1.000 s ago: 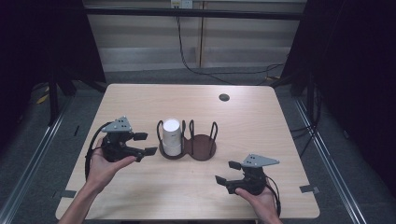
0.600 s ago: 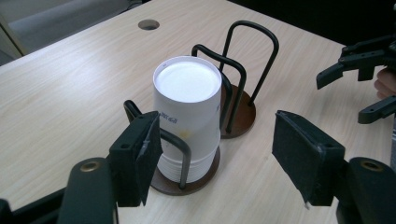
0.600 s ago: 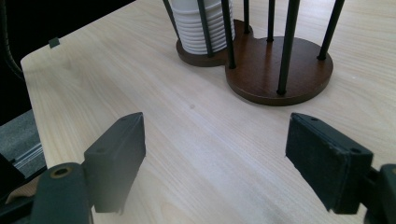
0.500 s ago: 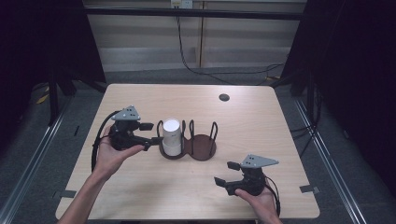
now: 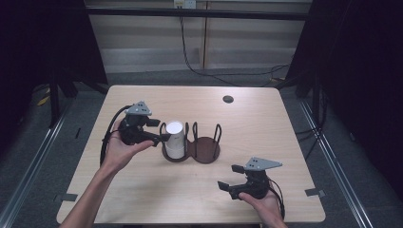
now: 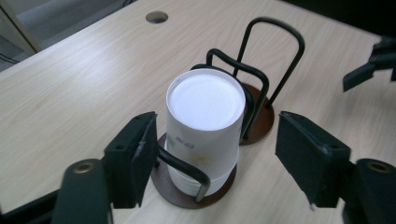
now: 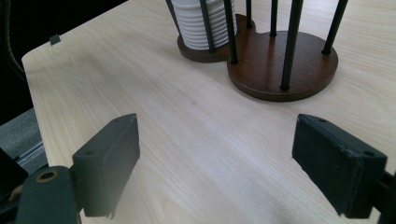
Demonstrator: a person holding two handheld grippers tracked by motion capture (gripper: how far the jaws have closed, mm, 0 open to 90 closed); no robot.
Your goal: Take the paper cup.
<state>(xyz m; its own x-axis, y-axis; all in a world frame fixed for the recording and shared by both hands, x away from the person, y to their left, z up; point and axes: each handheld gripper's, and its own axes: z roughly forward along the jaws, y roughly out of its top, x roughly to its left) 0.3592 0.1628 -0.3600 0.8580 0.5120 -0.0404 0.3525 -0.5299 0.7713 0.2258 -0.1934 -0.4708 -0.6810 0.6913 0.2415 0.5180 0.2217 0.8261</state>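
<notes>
A stack of white paper cups (image 5: pixel 174 139) stands upside down in the left ring of a brown two-ring wire holder (image 5: pixel 205 150) at mid-table. My left gripper (image 5: pixel 159 130) points right at the stack. In the left gripper view its jaws have just been opening: they stand on either side of the cups (image 6: pixel 205 126), a gap on each side, pads (image 6: pixel 140 156) touching nothing. My right gripper (image 5: pixel 228 176) rests near the front right of the table. Its jaws have also just been opening and stand wide over bare wood (image 7: pixel 215 168). The holder's empty ring (image 7: pixel 280 65) lies beyond them.
A round cable hole (image 5: pixel 228 99) sits in the light wooden table (image 5: pixel 285 128) near its far edge. Black drapes hang on both sides, and cables run on the floor behind. The right gripper's jaw tips (image 6: pixel 373 63) show at the upper right of the left gripper view.
The left hand has moved right and a little away from me, bringing its gripper up to the cup stack. The right gripper has stayed put.
</notes>
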